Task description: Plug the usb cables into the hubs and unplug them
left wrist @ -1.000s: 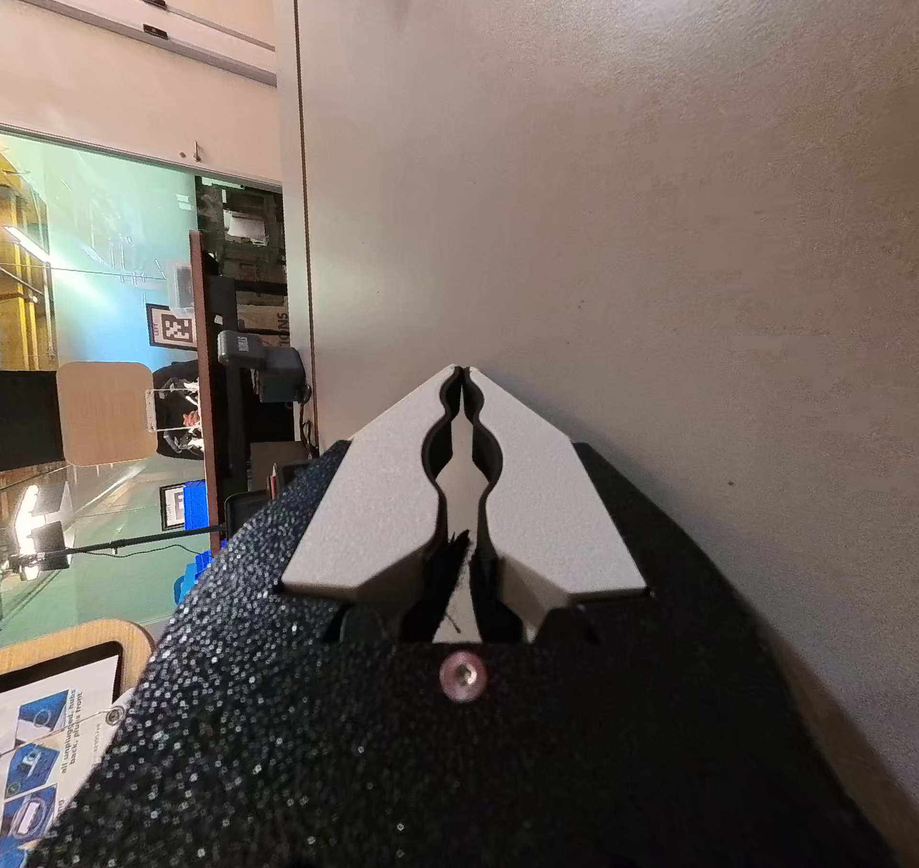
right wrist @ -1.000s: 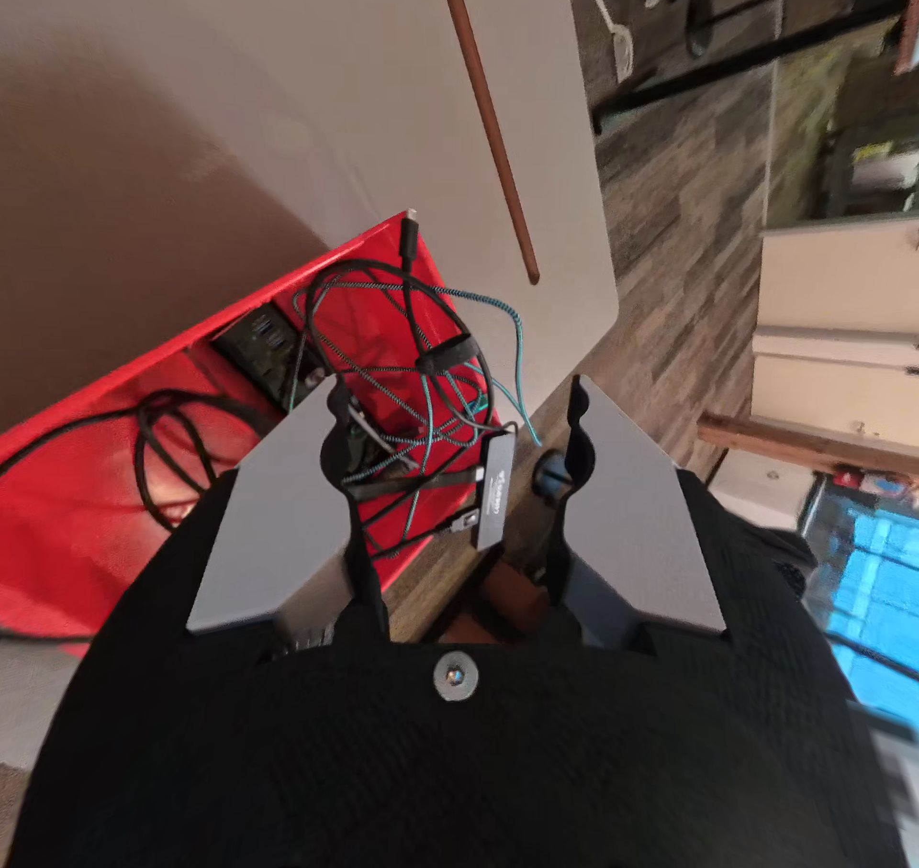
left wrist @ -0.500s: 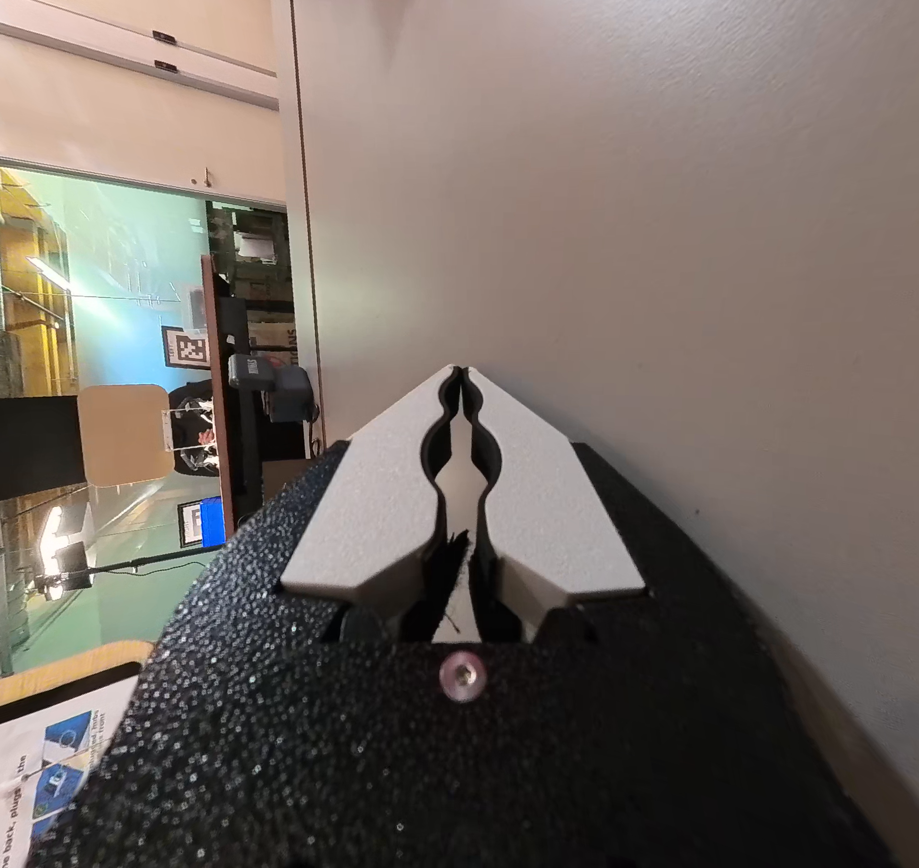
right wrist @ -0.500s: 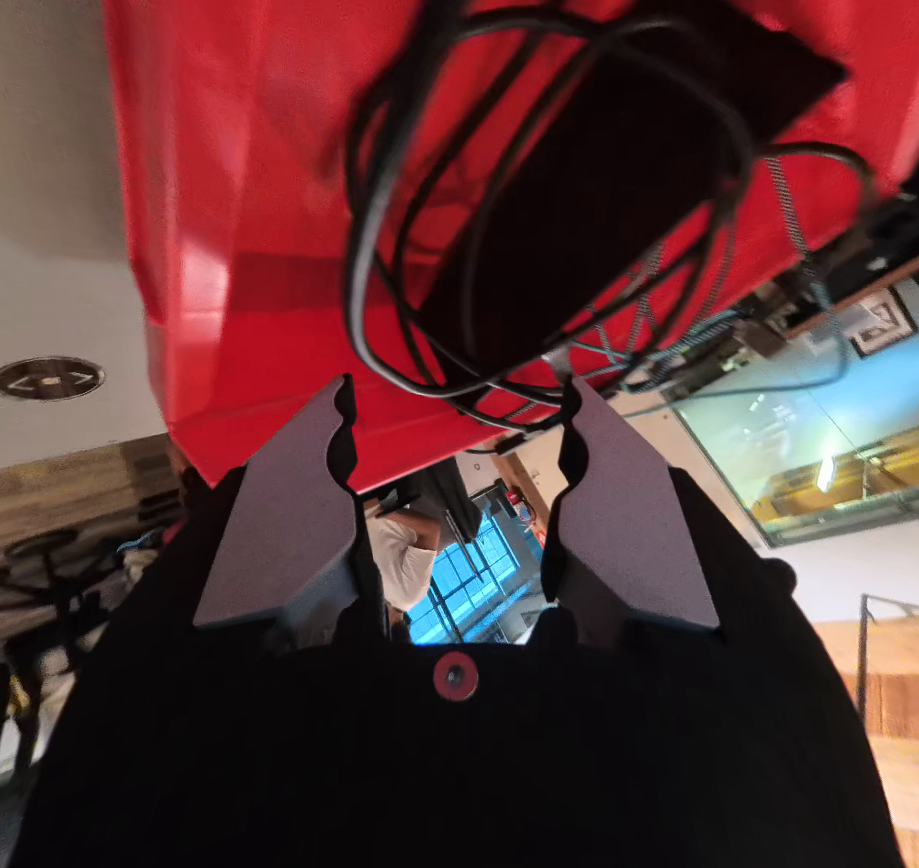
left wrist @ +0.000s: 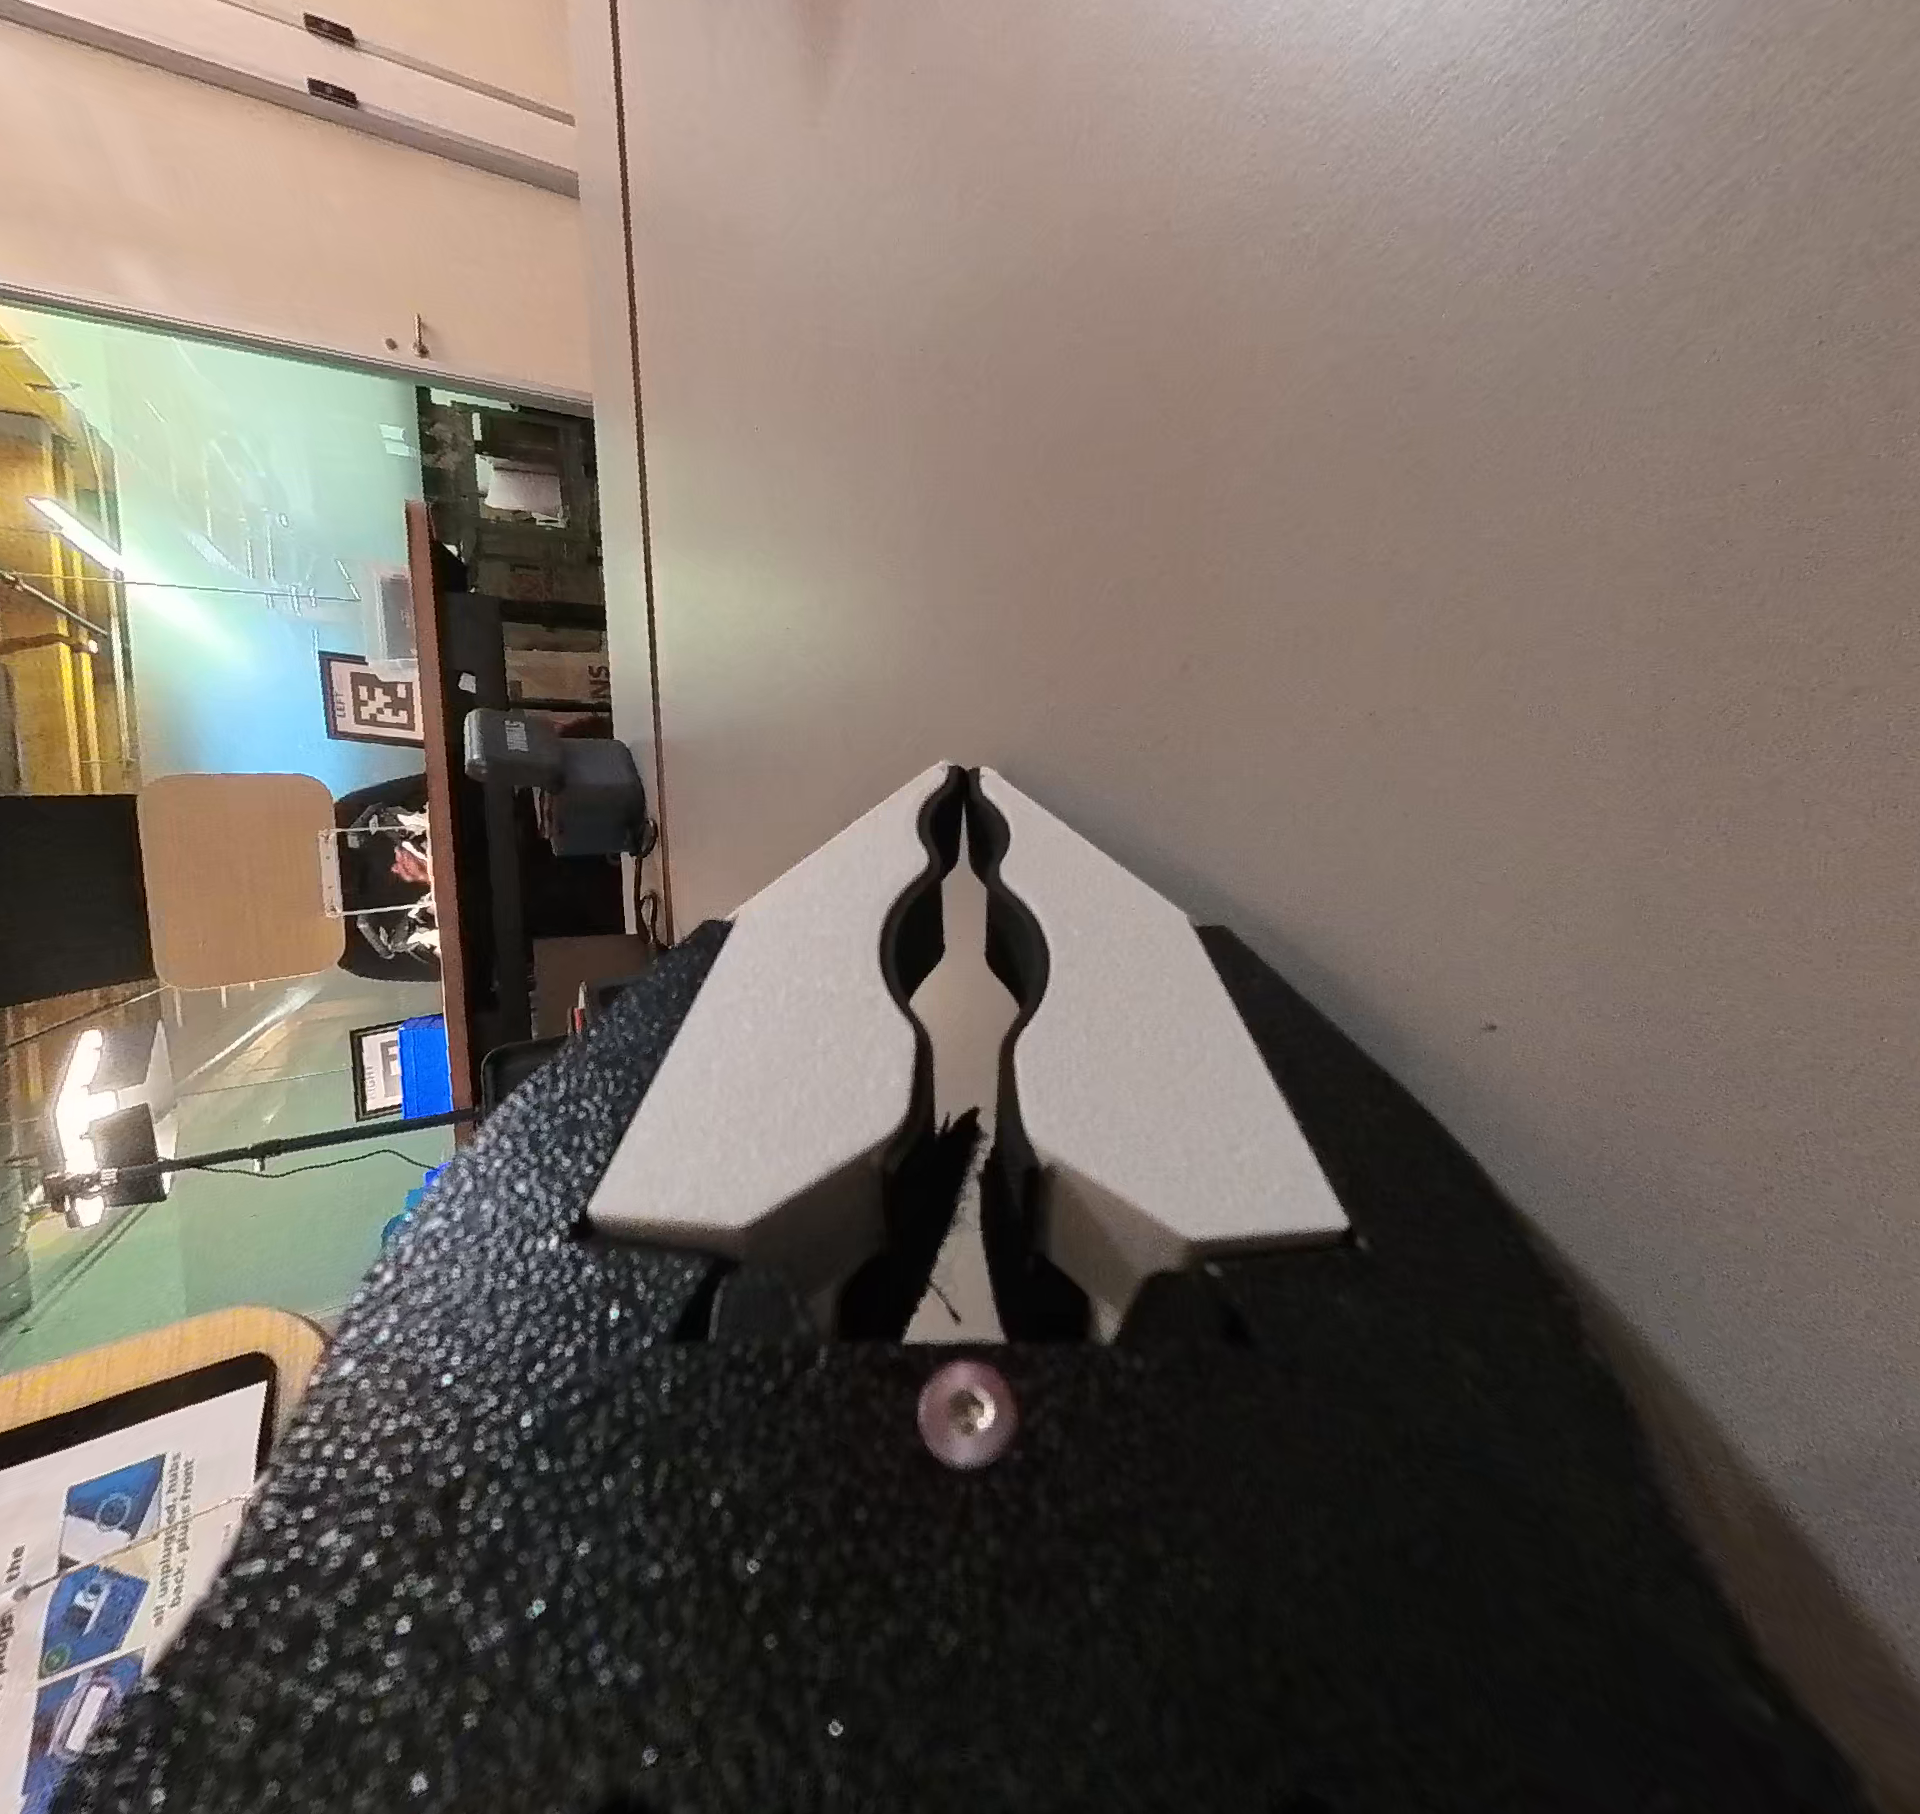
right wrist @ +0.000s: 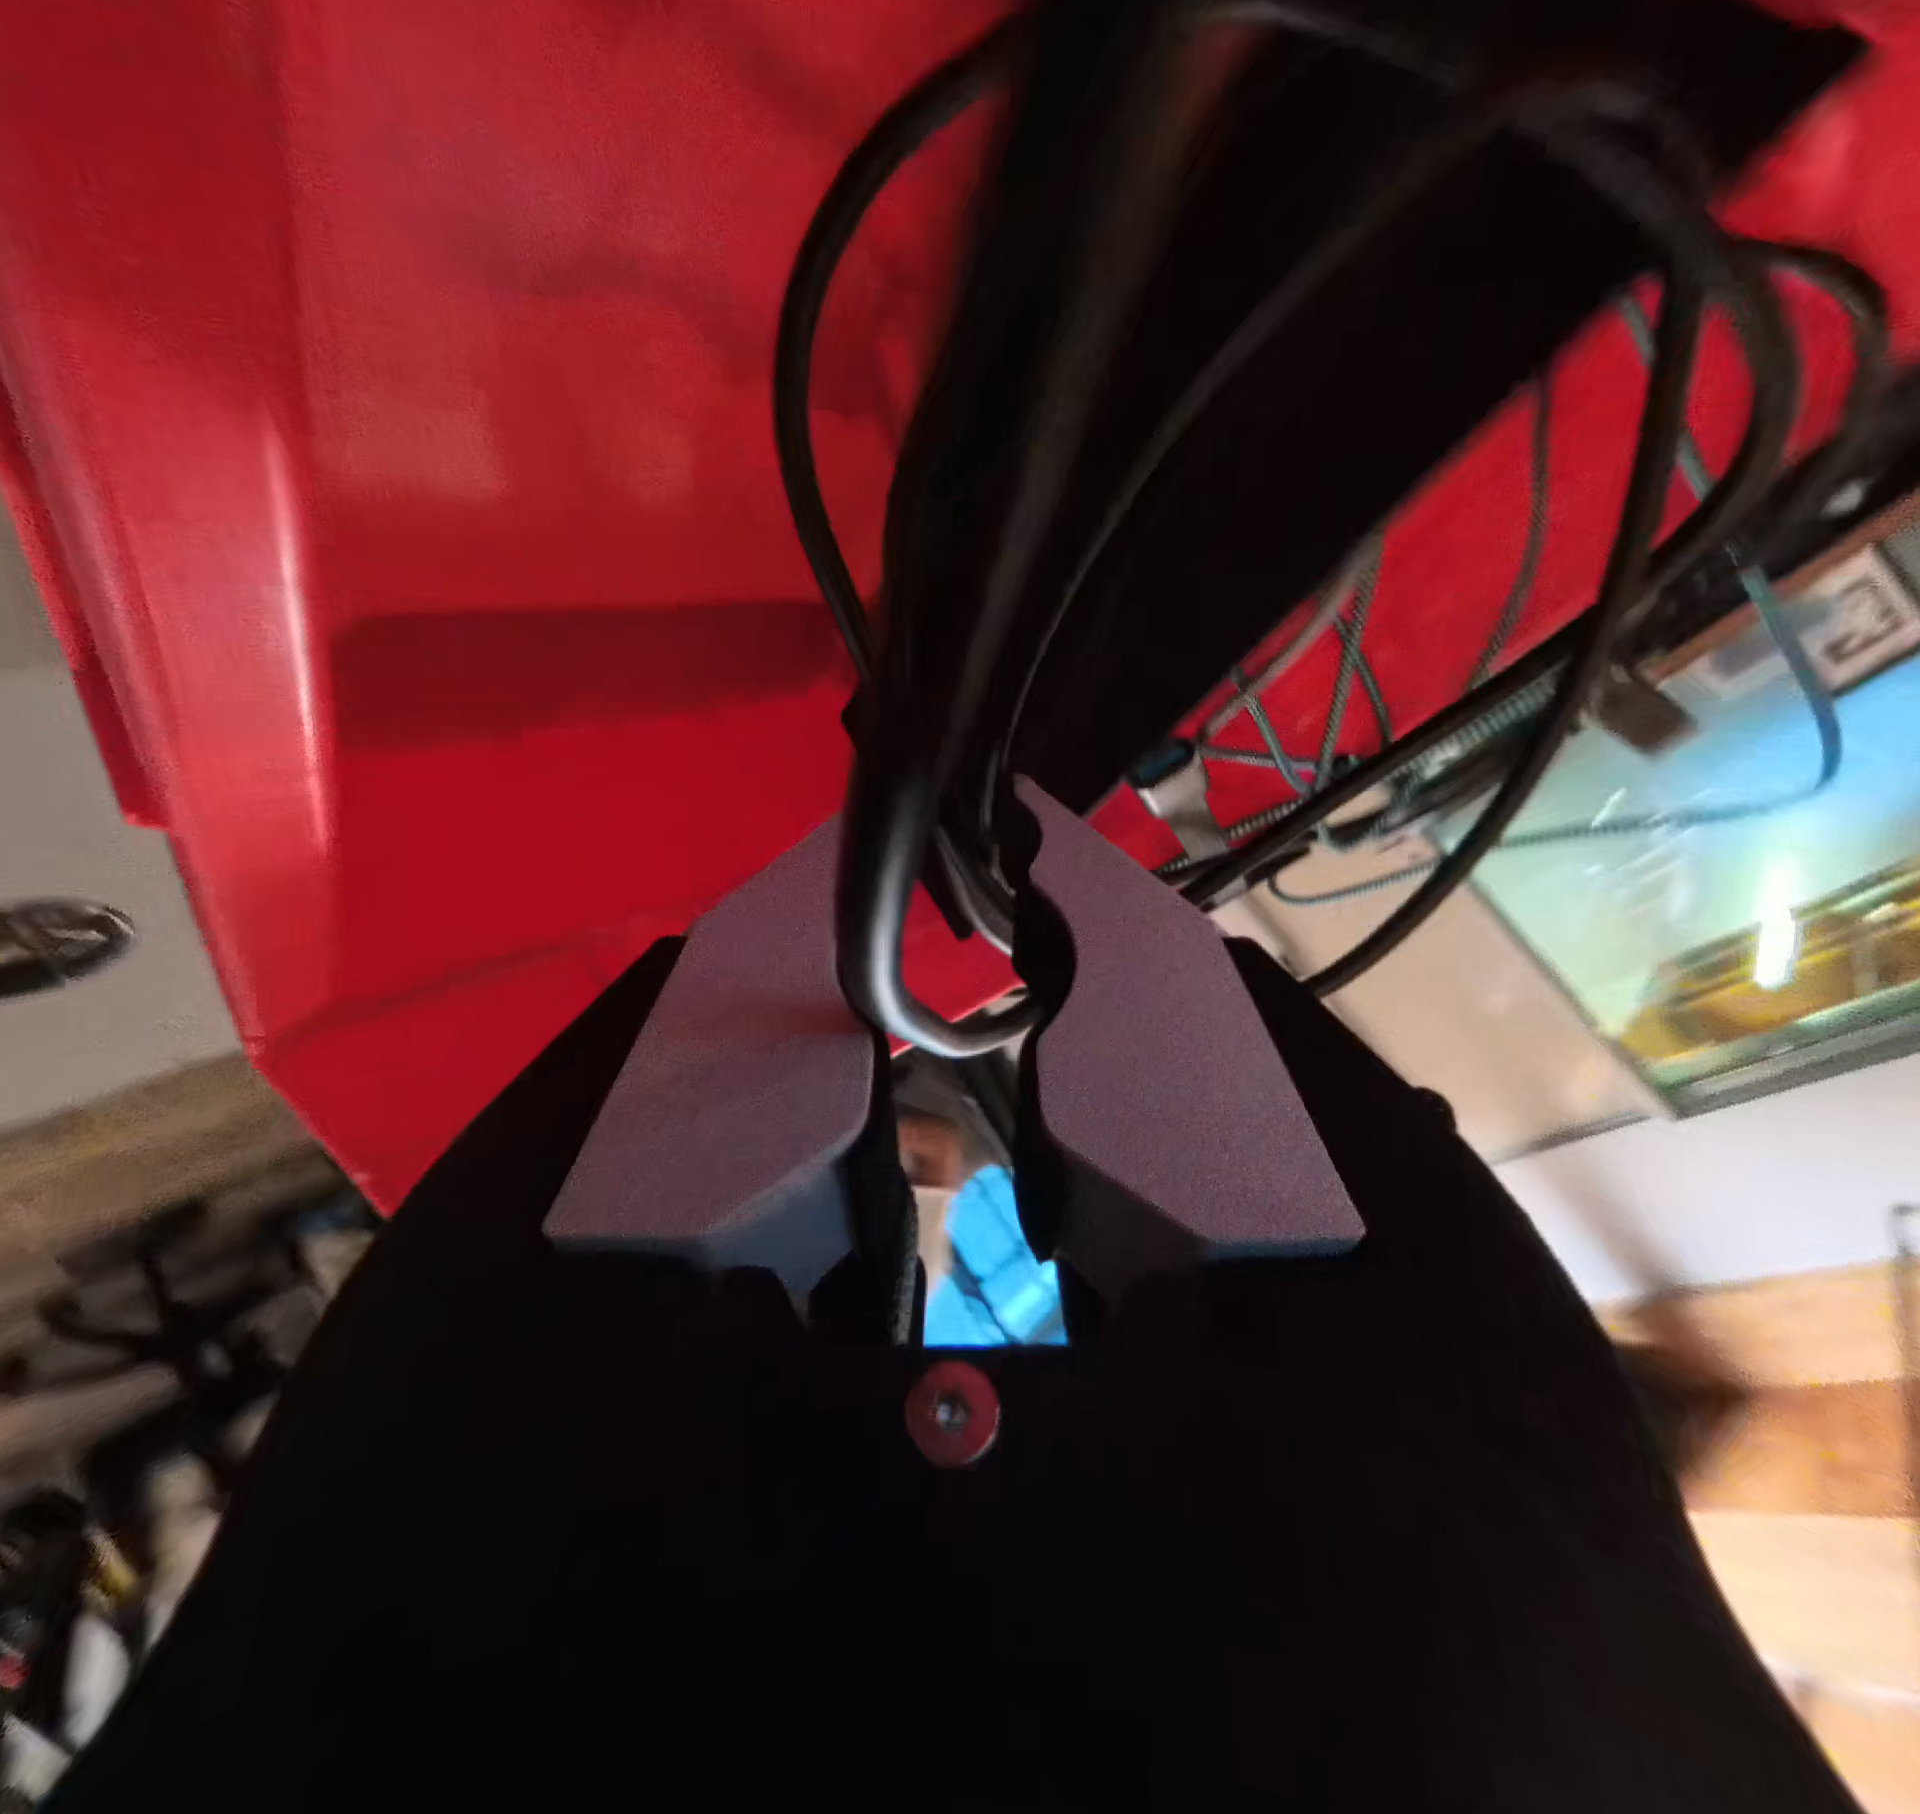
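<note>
At the centre of the right wrist frame, my right gripper (right wrist: 961, 834) pinches looped black cables (right wrist: 935, 891) to lift them off the red tray (right wrist: 436, 434), while my left gripper (left wrist: 961, 777) waits closed and empty.

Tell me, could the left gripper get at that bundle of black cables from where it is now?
Probably not. The left gripper is shut, empty, facing a bare pale surface, with no cables in its view. The black cables are already pinched by the right gripper over the red tray.
</note>
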### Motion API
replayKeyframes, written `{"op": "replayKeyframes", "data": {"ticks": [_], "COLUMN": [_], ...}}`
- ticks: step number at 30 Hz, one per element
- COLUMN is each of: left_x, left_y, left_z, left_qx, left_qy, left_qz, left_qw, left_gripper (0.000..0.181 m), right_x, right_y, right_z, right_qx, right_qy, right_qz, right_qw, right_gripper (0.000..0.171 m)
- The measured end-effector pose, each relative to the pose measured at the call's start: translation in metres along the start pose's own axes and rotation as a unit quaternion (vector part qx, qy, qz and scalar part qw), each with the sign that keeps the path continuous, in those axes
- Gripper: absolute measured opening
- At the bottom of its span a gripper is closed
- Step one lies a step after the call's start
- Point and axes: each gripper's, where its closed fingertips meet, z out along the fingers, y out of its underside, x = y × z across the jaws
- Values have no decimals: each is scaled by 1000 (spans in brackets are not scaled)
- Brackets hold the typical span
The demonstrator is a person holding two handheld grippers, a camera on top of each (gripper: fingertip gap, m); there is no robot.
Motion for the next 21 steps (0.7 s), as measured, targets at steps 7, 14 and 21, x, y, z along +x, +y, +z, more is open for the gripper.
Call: {"op": "replayKeyframes", "data": {"ticks": [7, 14, 21], "left_x": [0, 1, 1], "left_y": [-1, 0, 0], "left_z": [1, 1, 1], "left_qx": [3, 5, 6], "left_qy": [-1, 2, 3], "left_qz": [-3, -9, -12], "left_qw": [1000, 1000, 1000], "left_gripper": [0, 0, 0], "right_x": [56, 115, 105], "right_y": [20, 59, 32], "right_z": [-48, -44, 15], "right_qx": [98, 69, 57], "right_qy": [45, 100, -41], "right_qz": [238, 350, 359], "right_qw": [965, 929, 931], "right_gripper": [8, 7, 8]}}
